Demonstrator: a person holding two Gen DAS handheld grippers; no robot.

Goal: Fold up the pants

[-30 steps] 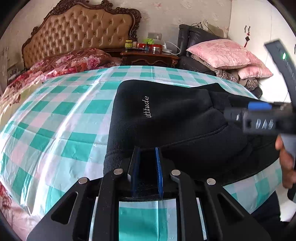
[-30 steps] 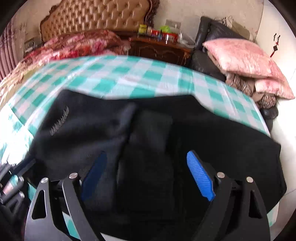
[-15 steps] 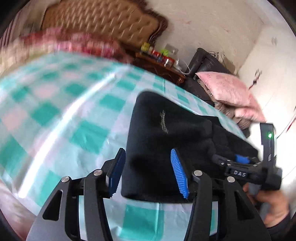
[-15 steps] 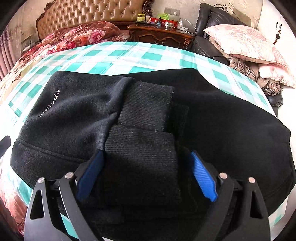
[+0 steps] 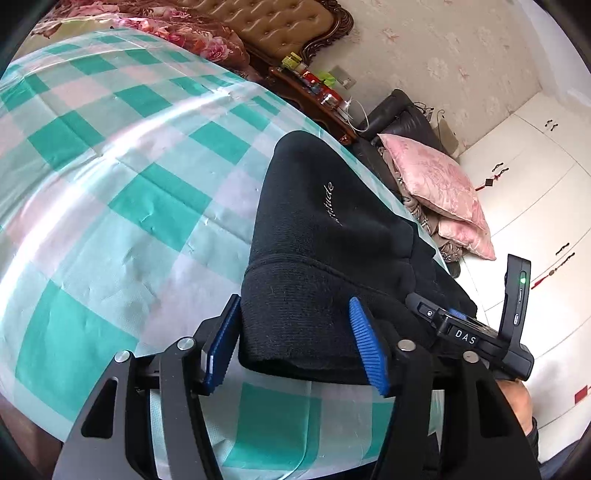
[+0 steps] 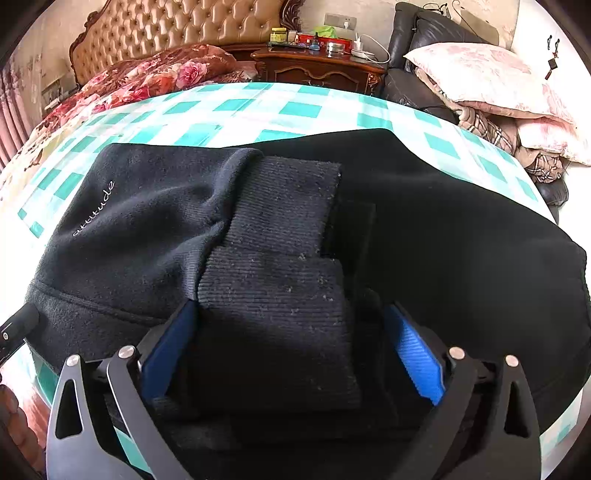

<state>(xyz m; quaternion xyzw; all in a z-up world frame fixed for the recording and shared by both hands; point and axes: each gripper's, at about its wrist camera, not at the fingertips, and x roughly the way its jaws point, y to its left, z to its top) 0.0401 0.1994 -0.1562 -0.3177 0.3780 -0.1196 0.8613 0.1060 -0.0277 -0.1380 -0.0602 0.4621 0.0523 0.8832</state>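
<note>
The black fleece pants (image 5: 332, 221) lie folded on the bed, white lettering near the waistband. My left gripper (image 5: 293, 306) straddles the waistband's near corner; its jaws are opening, with the fabric between the blue pads and no squeeze on it. In the right wrist view the pants (image 6: 461, 240) spread wide, with two ribbed cuffs (image 6: 284, 210) folded back on top. My right gripper (image 6: 290, 310) stands over the nearer cuff, its jaws opening wide, and the pads do not press on it. The right gripper's handle (image 5: 476, 339) and a hand (image 5: 517, 402) show beside the pants.
A green and white checked sheet (image 5: 110, 184) covers the bed. A floral quilt (image 6: 155, 74) and tufted headboard (image 6: 177, 29) lie beyond. A cluttered wooden nightstand (image 6: 317, 62), pink pillows (image 6: 487, 77) on a dark chair and white wardrobe doors (image 5: 535, 166) stand to the right.
My left gripper went from shut to open, rolled and shifted left, and now straddles the waistband corner. My right gripper widened over the cuffs and stayed in place.
</note>
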